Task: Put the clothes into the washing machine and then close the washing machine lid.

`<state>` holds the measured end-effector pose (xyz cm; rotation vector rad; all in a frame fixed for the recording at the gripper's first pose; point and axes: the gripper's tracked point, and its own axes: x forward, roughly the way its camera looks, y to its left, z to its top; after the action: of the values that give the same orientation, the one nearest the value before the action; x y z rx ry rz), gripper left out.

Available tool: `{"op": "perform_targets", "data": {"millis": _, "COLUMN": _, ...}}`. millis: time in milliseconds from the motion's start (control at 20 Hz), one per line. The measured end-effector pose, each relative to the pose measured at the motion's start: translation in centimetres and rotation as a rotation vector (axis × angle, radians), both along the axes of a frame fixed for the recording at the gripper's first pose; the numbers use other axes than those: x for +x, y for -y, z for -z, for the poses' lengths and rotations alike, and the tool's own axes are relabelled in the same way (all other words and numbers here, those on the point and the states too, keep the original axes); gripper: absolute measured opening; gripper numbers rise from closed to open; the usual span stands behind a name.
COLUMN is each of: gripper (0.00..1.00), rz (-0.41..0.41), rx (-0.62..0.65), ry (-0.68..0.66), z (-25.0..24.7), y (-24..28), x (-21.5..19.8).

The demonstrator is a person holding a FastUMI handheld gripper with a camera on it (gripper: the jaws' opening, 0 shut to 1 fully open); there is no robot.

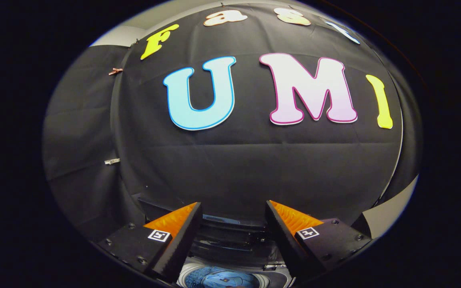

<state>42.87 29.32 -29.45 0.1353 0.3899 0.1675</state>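
My spread, empty fingers (233, 224) cover both sides of the grey top-loading washing machine (230, 276). Its round tub with something blue inside is cut off below, too partial to identify.

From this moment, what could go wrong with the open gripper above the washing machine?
1. The gripper is open with nothing between its fingers, so if the clothes are not yet inside, closing would be too early.
2. The dark raised lid stands just beyond the fingers; pushing forward might bump it instead of catching its edge.
3. The washing machine's round blue-grey drum opening sits low between the fingers, barely seen, so aiming is uncertain.
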Motion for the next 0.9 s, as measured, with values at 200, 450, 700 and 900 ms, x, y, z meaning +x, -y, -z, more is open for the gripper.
{"op": "perform_targets", "data": {"millis": 200, "gripper": 0.98, "rz": 0.011, "rx": -0.007, "ry": -0.016, "z": 1.0, "y": 0.8, "x": 0.8}}
{"op": "perform_targets", "data": {"millis": 450, "gripper": 0.98, "rz": 0.021, "rx": -0.020, "ry": -0.038, "z": 0.9, "y": 0.9, "x": -0.3}}
{"op": "perform_targets", "data": {"millis": 700, "gripper": 0.98, "rz": 0.034, "rx": -0.026, "ry": -0.087, "z": 0.5, "y": 0.8, "x": -3.2}}
{"op": "perform_targets", "data": {"millis": 900, "gripper": 0.98, "rz": 0.029, "rx": -0.030, "ry": -0.091, "z": 0.2, "y": 0.4, "x": -6.7}}
